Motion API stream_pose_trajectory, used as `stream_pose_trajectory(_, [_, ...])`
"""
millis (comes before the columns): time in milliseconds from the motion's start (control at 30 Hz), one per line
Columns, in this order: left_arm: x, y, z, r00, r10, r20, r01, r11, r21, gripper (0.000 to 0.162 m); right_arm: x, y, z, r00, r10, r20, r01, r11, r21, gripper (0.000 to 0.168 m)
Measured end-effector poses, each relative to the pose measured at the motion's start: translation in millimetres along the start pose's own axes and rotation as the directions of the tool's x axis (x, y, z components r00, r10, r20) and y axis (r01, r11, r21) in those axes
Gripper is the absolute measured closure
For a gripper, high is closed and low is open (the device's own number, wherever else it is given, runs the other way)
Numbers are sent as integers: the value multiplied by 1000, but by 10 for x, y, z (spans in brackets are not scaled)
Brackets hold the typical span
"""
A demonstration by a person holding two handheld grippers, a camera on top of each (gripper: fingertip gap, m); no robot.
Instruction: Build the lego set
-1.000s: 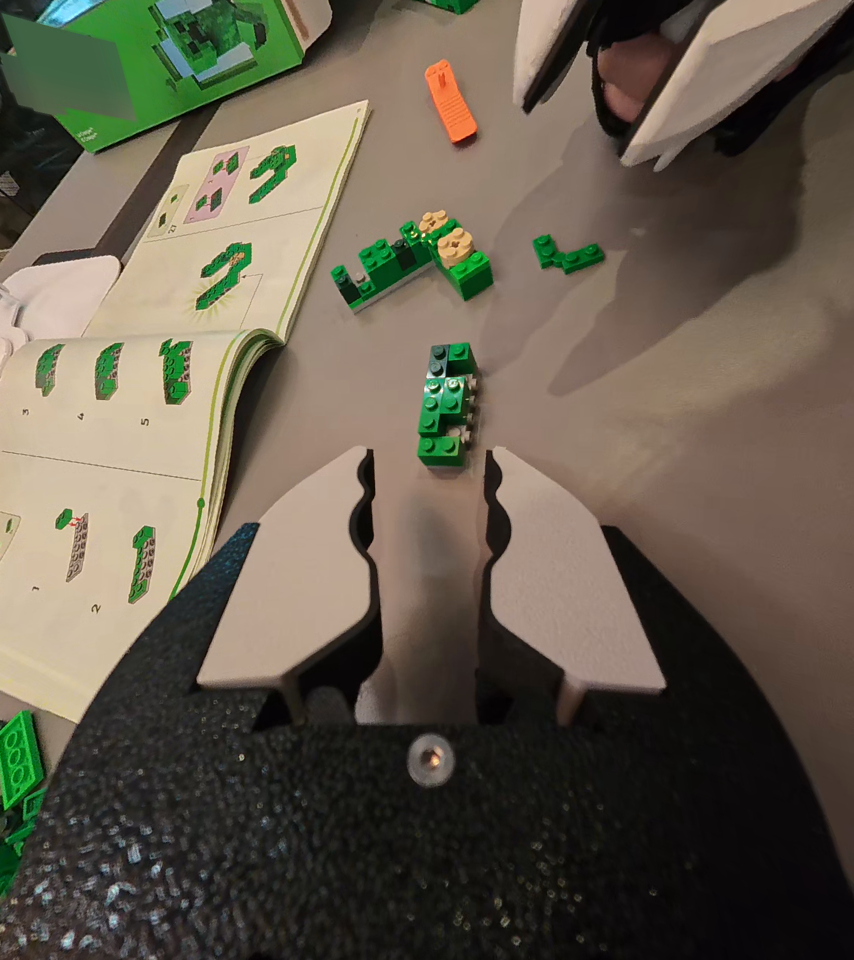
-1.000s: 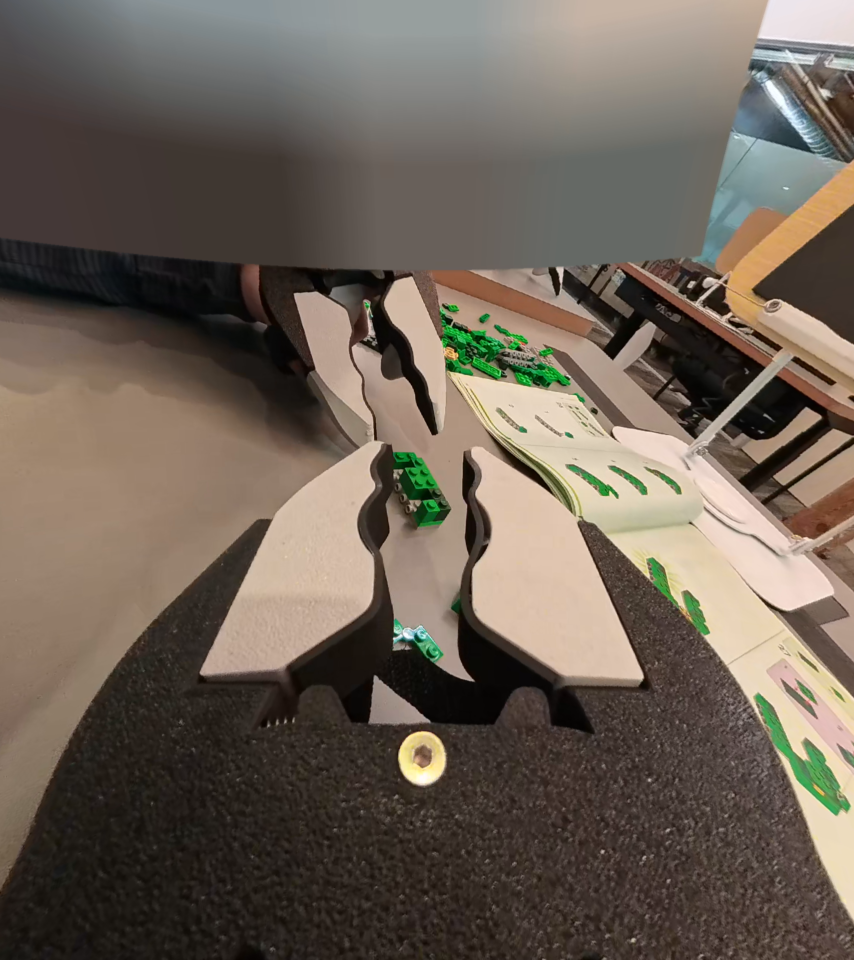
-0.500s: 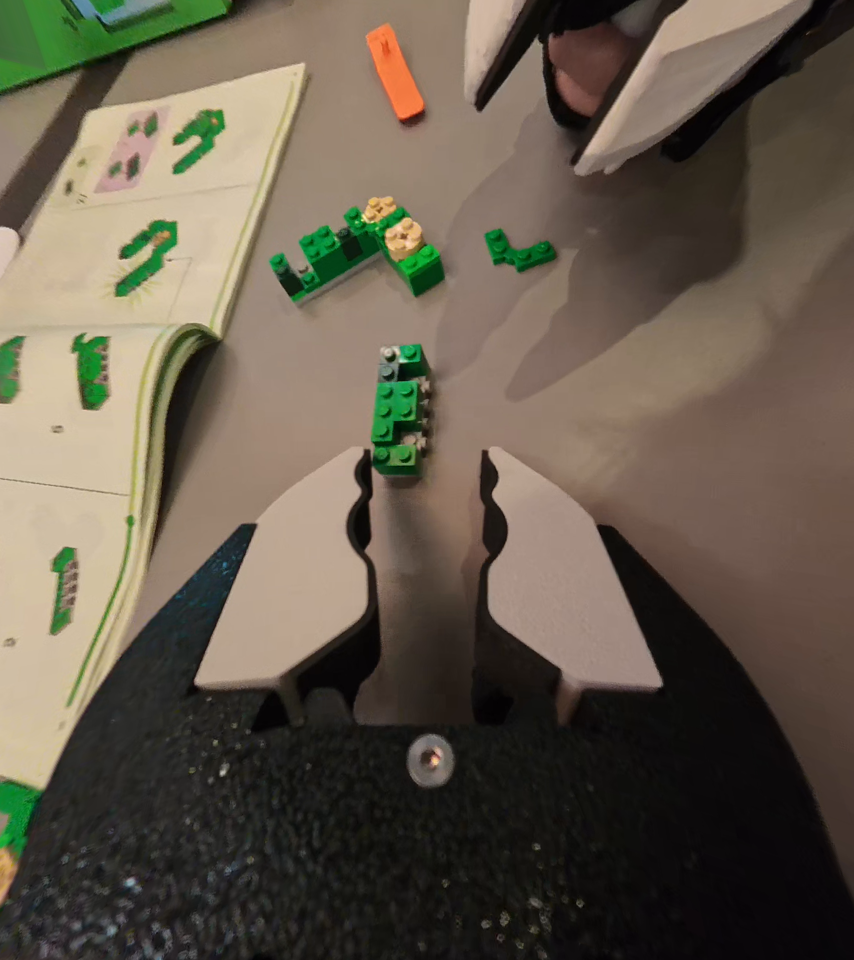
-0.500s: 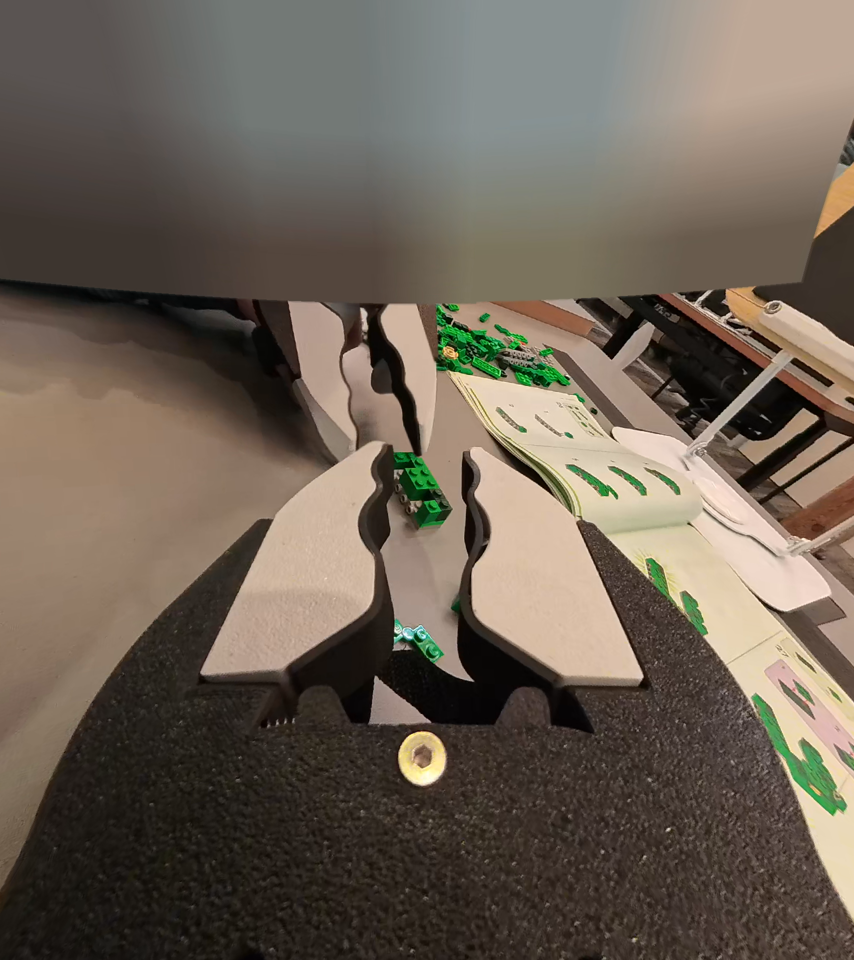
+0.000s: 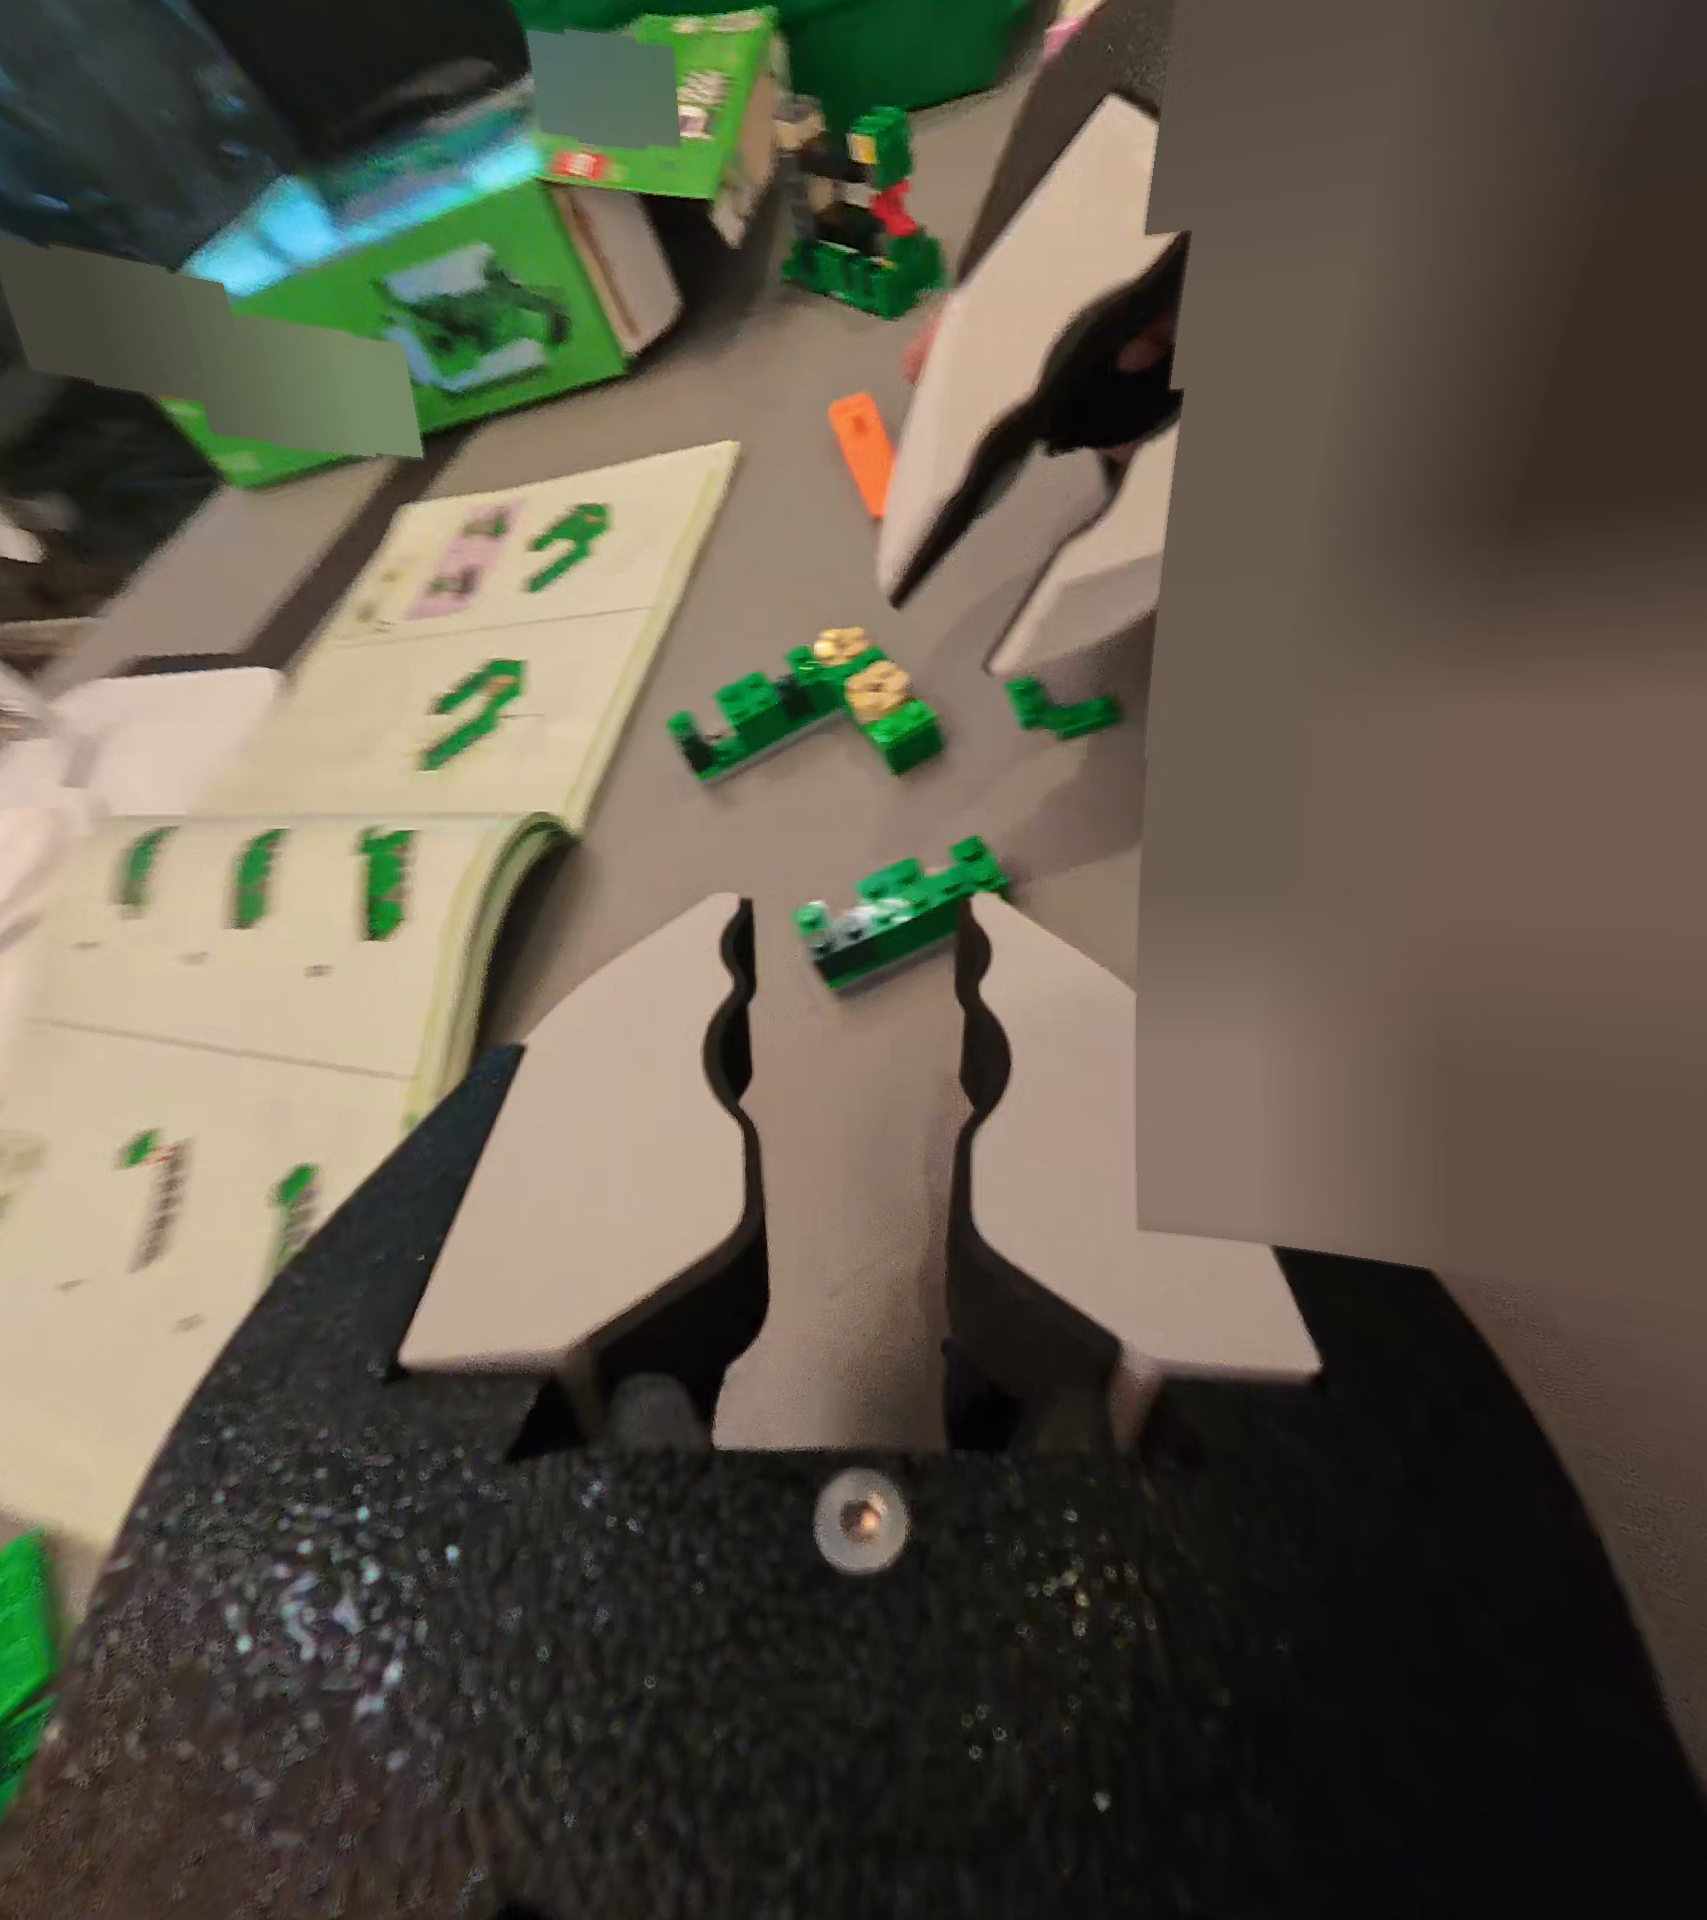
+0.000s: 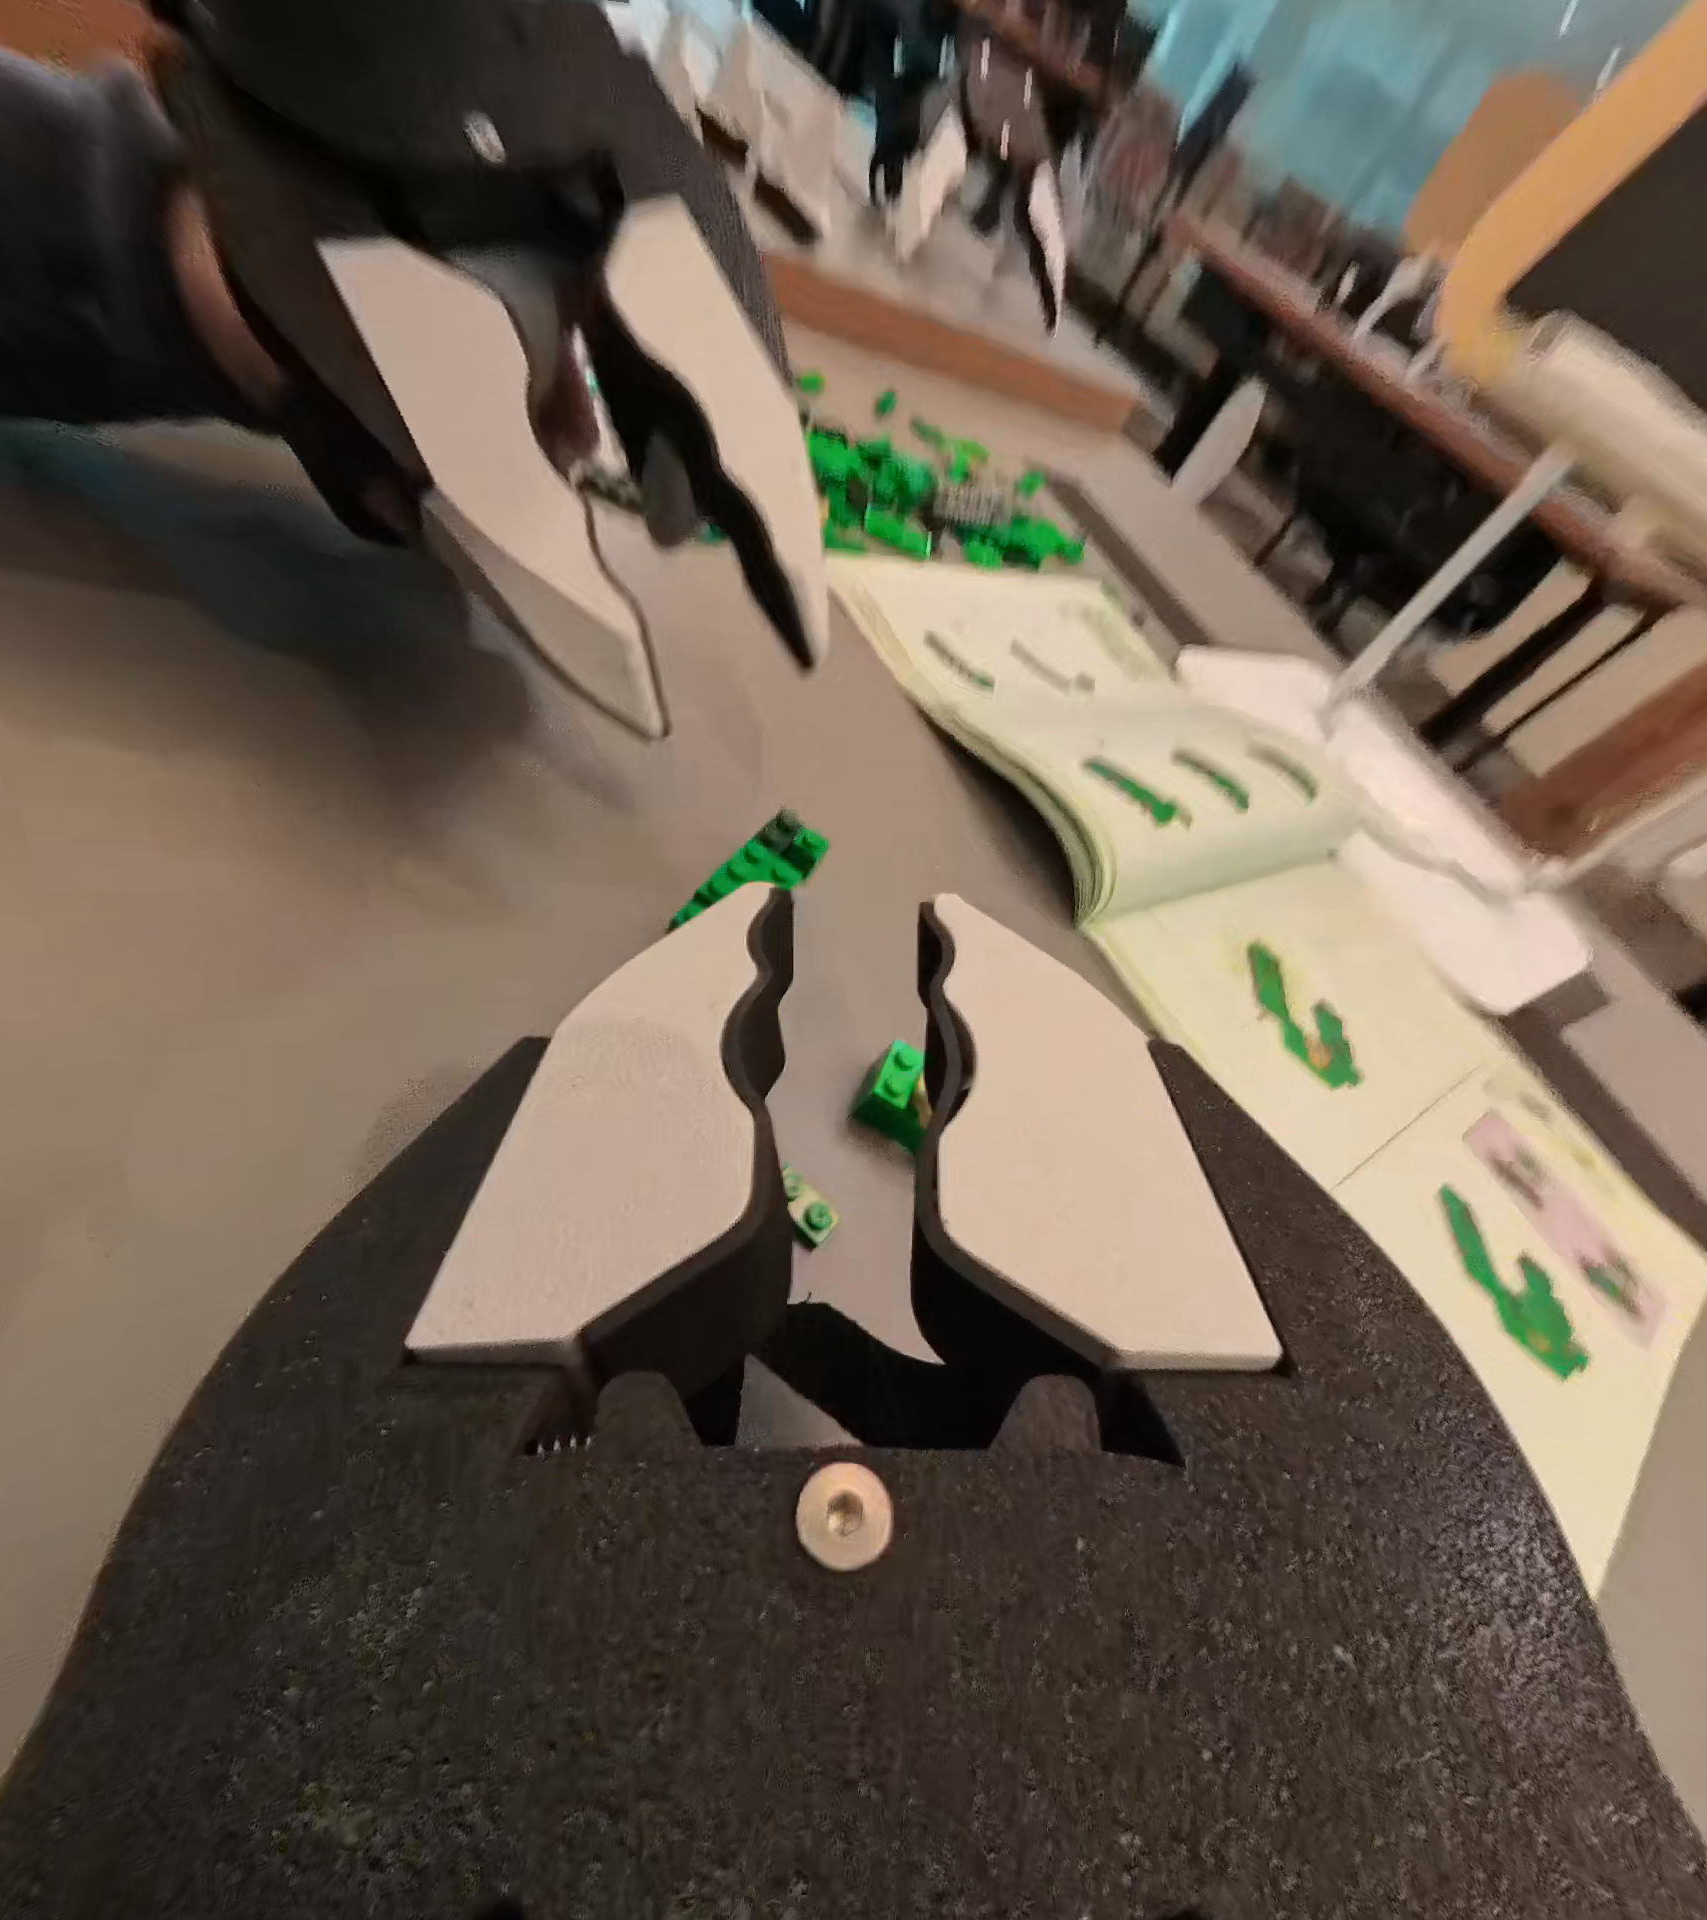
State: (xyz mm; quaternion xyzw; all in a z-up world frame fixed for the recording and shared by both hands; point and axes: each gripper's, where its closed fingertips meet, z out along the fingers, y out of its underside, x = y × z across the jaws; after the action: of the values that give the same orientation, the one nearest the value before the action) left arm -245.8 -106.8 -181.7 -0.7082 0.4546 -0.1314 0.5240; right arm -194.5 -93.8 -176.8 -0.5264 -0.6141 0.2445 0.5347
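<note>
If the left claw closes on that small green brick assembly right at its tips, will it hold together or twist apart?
The green brick assembly is several small bricks stacked in steps, so it is probably stiff but could split at a joint if squeezed unevenly. It looks light and lies flat on the table, so rolling seems unlikely. The left claw is open with little spare width, so a nudge may spin it.

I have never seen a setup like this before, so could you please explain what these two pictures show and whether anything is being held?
No robot arm here: a person holds a two-finger gripper in each hand, each carrying a camera looking along its fingers. One picture is from the left gripper, the other from the right gripper; each also shows the other gripper farther off. On the grey table lie an open instruction booklet, a small green brick assembly just ahead of the left fingers, a larger green assembly with tan round pieces, an orange brick separator, green boxes and loose green bricks. Both grippers are open and hold nothing.
</note>
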Motion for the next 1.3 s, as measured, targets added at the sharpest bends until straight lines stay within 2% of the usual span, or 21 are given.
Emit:
stream_pose_trajectory(33, [-91, 4, -23, 997, 26, 71, -26, 1000, 0, 126, -36, 54, 47, 999, 28, 20, -27, 998, -65, 146])
stream_pose_trajectory(133, [-342, 46, -109, 966, 64, 251, -60, 998, -21, 128, -198, 129, 173, 990, 112, 89, -93, 977, -193, 140])
stream_pose_trajectory(233, [-436, 73, -158, 952, 41, 303, -39, 999, -15, 128, -227, 148, 260, 994, 82, 67, -61, 962, -265, 138])
stream_pose_trajectory(367, [-462, 83, -178, 952, 9, 305, -10, 1000, 1, 128, -281, 195, 309, 993, 80, 82, -50, 947, -319, 136])
stream_pose_trajectory(1300, [-400, 137, -110, 966, 6, 259, 1, 1000, -27, 128, -259, 231, 279, 988, 123, 91, -88, 943, -322, 139])
